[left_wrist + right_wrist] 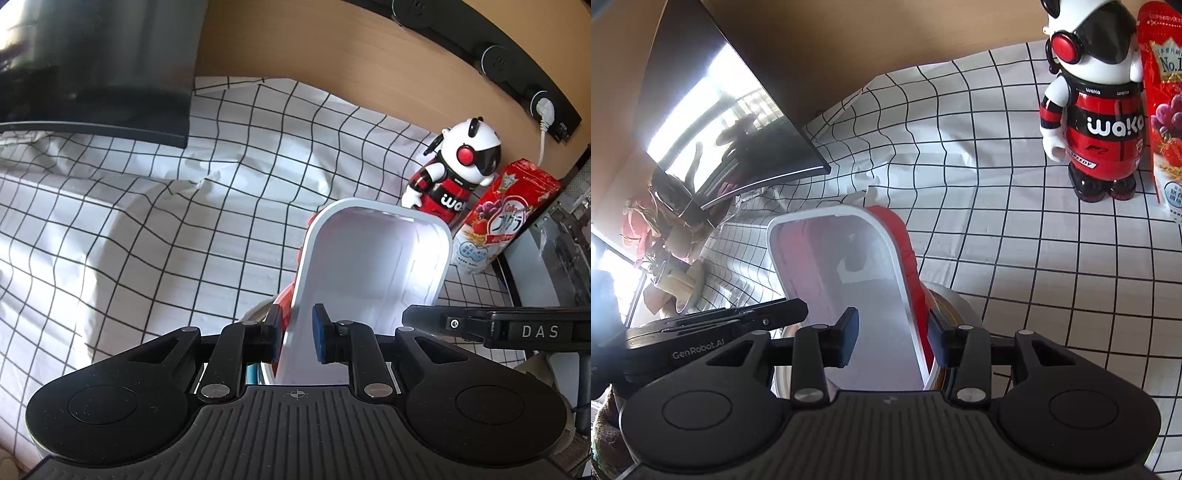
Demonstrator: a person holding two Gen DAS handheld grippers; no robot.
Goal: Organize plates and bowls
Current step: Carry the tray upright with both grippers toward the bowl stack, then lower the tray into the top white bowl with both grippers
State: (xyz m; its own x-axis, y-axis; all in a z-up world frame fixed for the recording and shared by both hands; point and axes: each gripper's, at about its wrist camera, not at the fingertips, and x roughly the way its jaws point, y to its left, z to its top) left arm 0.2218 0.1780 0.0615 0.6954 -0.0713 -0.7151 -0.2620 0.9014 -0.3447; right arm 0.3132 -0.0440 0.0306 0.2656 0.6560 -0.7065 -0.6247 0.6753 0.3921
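Left wrist, white-lined red dish (369, 266) empty, over metal bowl (255, 314)

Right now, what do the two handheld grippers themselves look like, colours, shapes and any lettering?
Both are matte black plastic. The left gripper and right gripper each have a ribbed central plate, two rounded lobes with circular discs, silver pivot pins, and dark blue pads on the fingers. White lettering shows on their sides: "DAS" on the right one seen from the left wrist, "GenRobot.AI" on the left one seen from the right wrist. No sleeves show.
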